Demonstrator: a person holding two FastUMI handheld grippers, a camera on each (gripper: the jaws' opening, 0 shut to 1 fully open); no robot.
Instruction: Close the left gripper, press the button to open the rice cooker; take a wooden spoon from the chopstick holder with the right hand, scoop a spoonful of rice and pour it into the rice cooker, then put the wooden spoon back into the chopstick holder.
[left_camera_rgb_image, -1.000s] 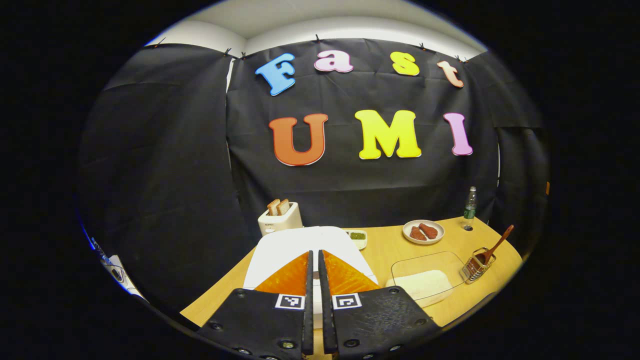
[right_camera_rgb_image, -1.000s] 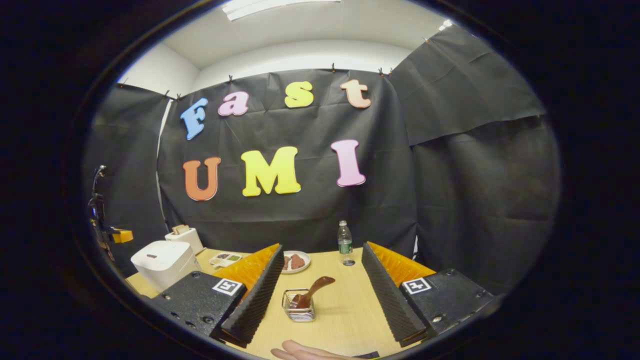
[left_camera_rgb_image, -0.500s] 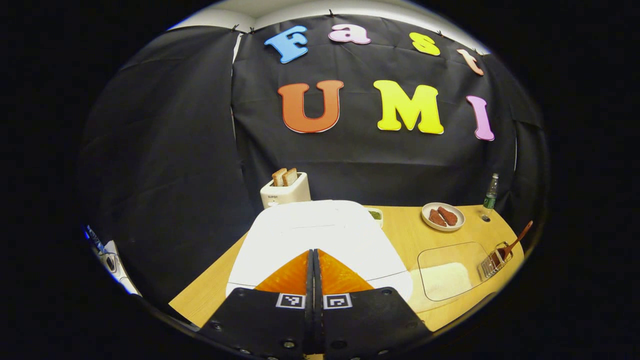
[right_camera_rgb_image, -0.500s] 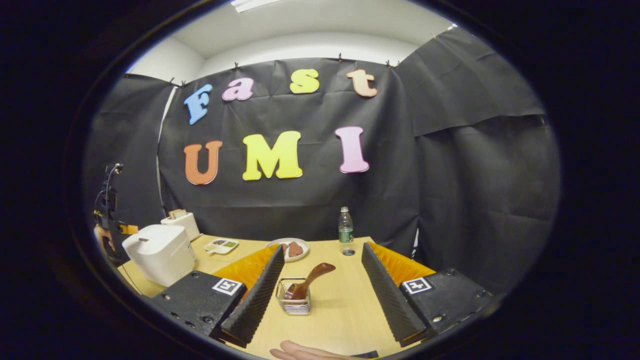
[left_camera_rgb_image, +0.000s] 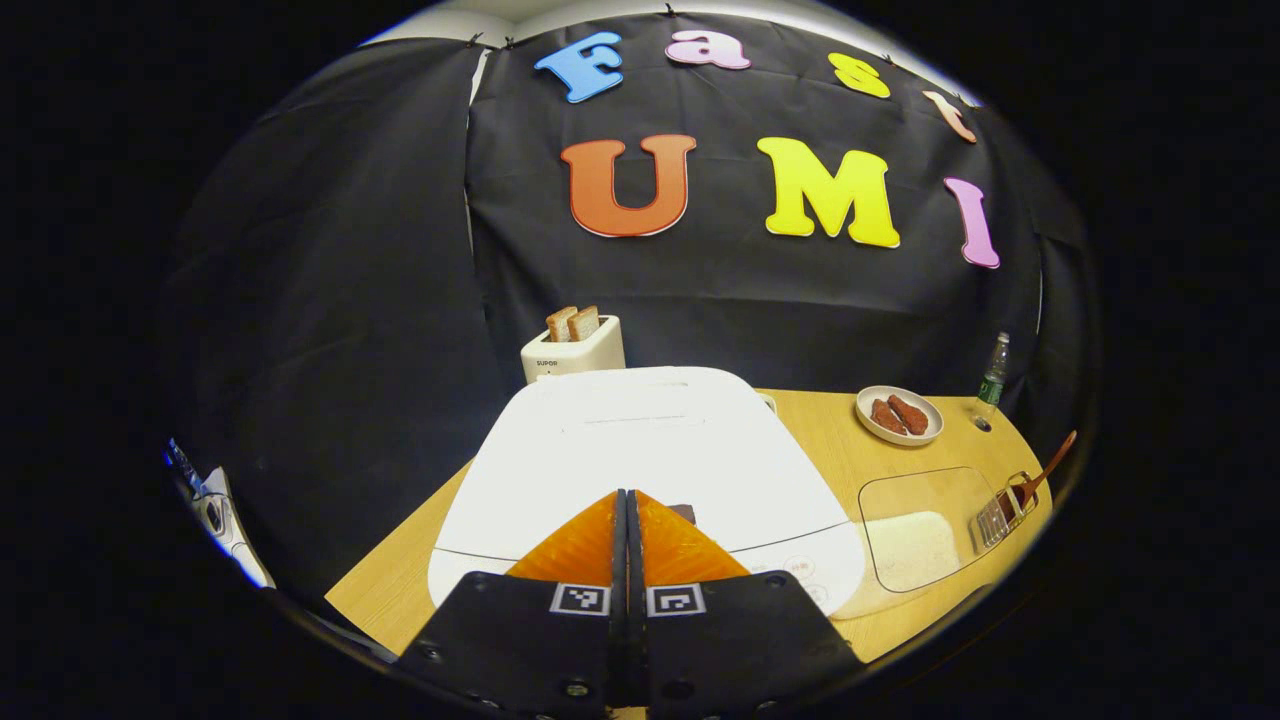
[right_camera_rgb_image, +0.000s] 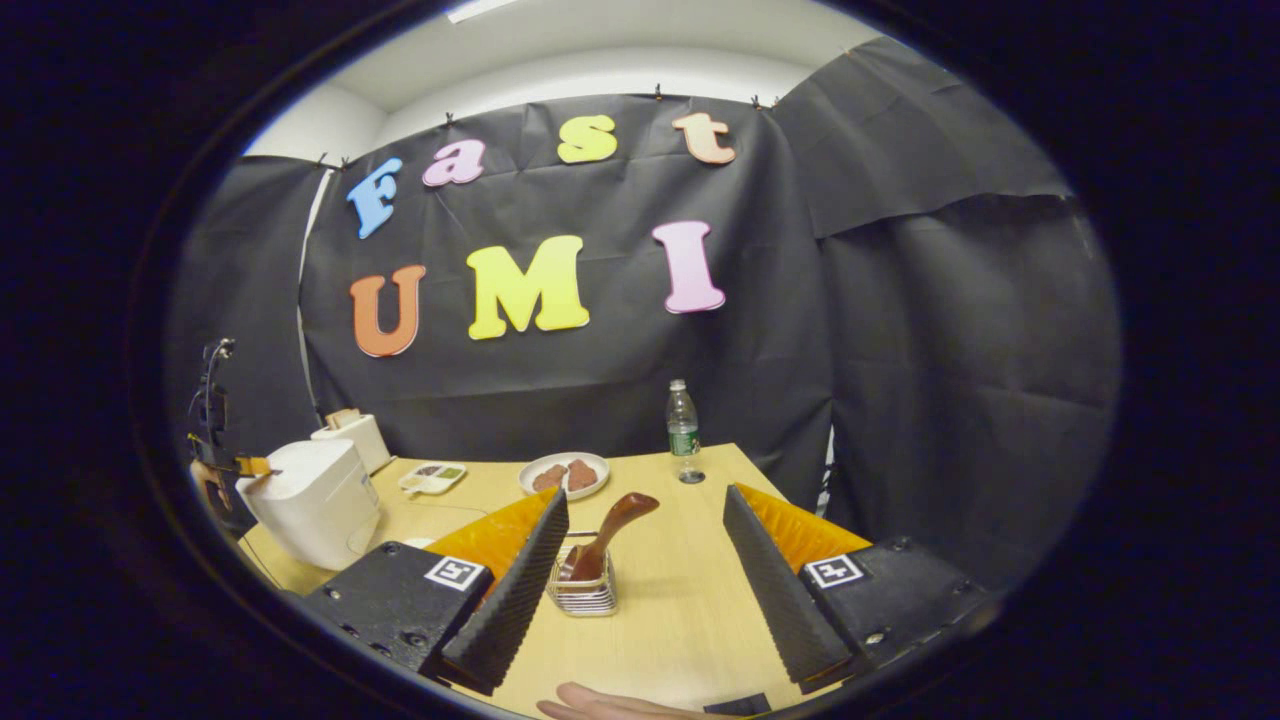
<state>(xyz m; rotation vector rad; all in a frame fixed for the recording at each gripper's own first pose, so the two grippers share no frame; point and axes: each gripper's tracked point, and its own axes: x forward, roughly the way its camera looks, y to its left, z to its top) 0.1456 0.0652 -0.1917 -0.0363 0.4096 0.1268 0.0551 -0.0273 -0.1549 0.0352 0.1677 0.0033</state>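
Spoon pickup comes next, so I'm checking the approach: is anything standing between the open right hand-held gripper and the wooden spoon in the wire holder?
Nothing visible does. The brown wooden spoon leans in the wire chopstick holder beside the right hand-held gripper's left finger, with bare wooden table before it.

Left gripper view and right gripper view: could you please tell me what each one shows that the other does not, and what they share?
Left gripper view: the shut left hand-held gripper over the rice cooker lid, plus a clear container of rice. Right gripper view: the open right hand-held gripper, a person's hand at the bottom edge, and a small dish. Both: the rice cooker, toaster, plate, bottle, and the wooden spoon standing in the chopstick holder.
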